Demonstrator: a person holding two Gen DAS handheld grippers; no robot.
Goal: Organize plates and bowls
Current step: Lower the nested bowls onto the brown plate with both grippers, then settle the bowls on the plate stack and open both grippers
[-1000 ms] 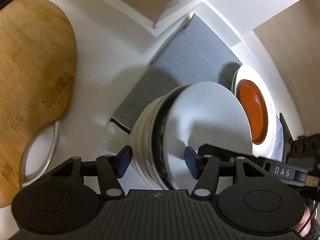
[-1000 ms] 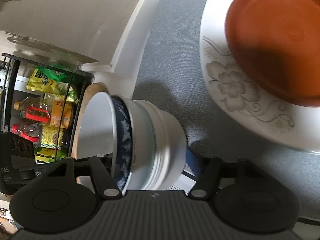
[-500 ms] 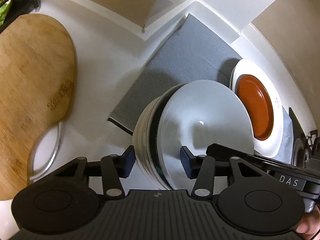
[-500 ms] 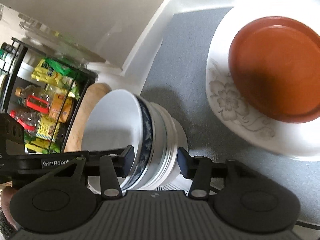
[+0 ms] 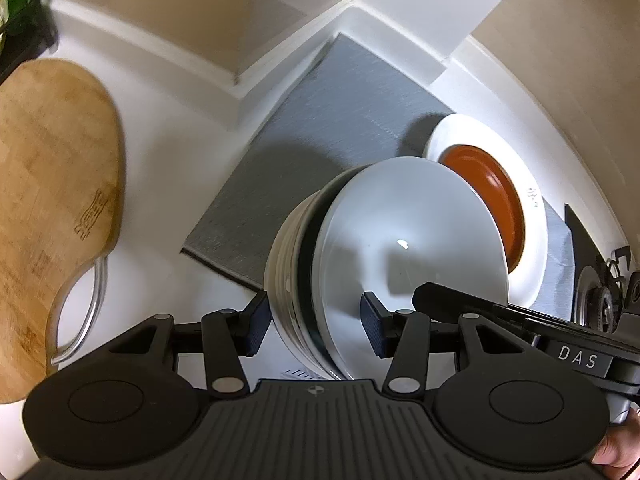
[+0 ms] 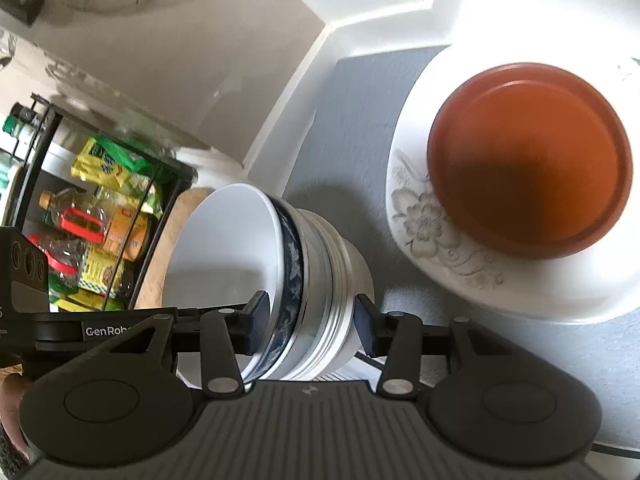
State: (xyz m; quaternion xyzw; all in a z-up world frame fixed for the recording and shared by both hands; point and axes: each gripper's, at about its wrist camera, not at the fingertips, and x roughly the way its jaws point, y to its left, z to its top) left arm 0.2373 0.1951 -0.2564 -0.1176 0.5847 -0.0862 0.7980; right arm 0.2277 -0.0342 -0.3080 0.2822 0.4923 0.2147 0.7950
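Observation:
A stack of nested bowls (image 5: 400, 248), white with a blue-patterned one inside, is held between both grippers above the grey mat (image 5: 320, 120). My left gripper (image 5: 316, 326) is shut on the stack from one side. My right gripper (image 6: 310, 324) is shut on the same stack (image 6: 304, 264) from the opposite side. A brown plate (image 6: 528, 176) lies on a white floral plate (image 6: 432, 240) on the mat, to the right of the stack; both also show in the left wrist view (image 5: 488, 184).
A wooden cutting board (image 5: 52, 184) with a metal handle lies on the white counter at left. A black wire rack (image 6: 92, 216) with bottles and packets stands beyond the stack. The wall corner borders the mat at the back.
Both grippers have lifted the bowl stack higher and away from the mat. The right gripper's fingers have closed in on the stack.

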